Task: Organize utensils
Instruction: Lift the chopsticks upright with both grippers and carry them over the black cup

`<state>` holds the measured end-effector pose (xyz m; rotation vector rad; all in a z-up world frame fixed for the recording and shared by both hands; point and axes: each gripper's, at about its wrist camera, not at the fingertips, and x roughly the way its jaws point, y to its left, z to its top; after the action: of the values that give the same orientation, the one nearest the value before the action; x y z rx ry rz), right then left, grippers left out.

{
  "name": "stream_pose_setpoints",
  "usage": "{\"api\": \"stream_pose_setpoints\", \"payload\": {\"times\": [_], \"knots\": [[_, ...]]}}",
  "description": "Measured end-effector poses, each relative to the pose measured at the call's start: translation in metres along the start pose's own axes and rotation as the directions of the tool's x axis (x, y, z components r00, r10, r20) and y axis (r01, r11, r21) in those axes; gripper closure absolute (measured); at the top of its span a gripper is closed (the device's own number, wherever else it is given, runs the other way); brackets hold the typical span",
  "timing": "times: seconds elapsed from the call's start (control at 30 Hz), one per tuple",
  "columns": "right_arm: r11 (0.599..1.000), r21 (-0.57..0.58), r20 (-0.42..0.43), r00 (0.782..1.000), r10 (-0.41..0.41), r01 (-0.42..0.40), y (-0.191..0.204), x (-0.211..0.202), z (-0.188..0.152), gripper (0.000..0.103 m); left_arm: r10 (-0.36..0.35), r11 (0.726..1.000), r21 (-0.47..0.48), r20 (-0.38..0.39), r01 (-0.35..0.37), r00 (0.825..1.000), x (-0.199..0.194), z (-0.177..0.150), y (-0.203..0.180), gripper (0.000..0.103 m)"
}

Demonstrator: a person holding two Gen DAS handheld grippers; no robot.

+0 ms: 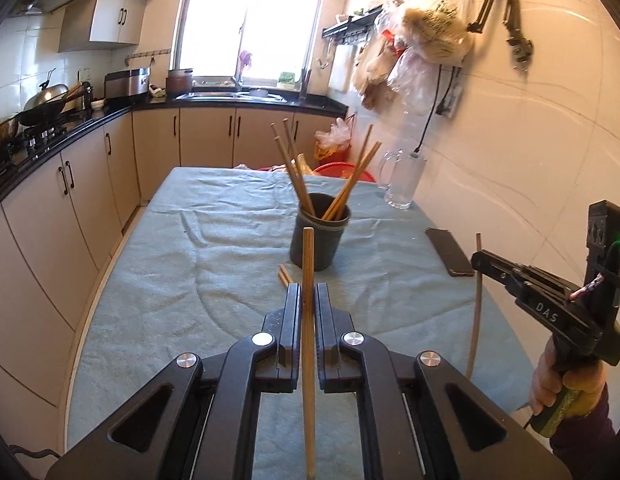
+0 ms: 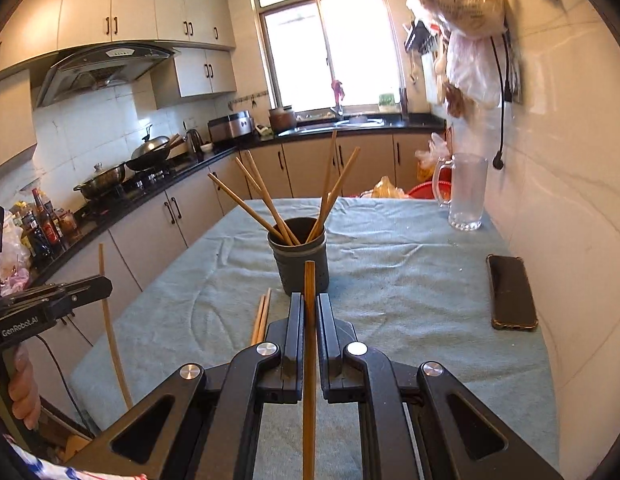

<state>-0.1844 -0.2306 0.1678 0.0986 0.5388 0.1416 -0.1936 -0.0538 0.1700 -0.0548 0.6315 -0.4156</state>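
Note:
A dark cup (image 1: 318,236) (image 2: 299,258) holding several wooden chopsticks stands mid-table on the teal cloth. Two loose chopsticks (image 1: 285,276) (image 2: 261,314) lie on the cloth just in front of it. My left gripper (image 1: 307,292) is shut on a single chopstick (image 1: 308,256), held upright short of the cup. My right gripper (image 2: 310,300) is shut on another chopstick (image 2: 310,280), also short of the cup. The right gripper also shows in the left wrist view (image 1: 480,258), the left gripper in the right wrist view (image 2: 103,282), each with its chopstick hanging down.
A glass mug (image 1: 402,180) (image 2: 466,192) stands at the far right of the table by the tiled wall. A phone (image 1: 450,252) (image 2: 510,292) lies at the right edge. Kitchen counters with pans (image 2: 145,156) run along the left.

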Motion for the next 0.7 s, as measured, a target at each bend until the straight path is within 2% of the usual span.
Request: {"api": "stream_pose_setpoints", "payload": {"times": [0.33, 0.7], "knots": [[1.000, -0.004, 0.055, 0.998, 0.008, -0.008, 0.004, -0.029, -0.001, 0.097, -0.042, 0.998, 0.043, 0.057, 0.040, 0.997, -0.027, -0.005, -0.022, 0.097], [1.000, 0.002, 0.098, 0.995, 0.011, -0.011, 0.005, -0.034, 0.011, 0.097, -0.050, 0.998, 0.038, 0.090, 0.046, 0.995, -0.028, 0.006, -0.027, 0.097]]}}
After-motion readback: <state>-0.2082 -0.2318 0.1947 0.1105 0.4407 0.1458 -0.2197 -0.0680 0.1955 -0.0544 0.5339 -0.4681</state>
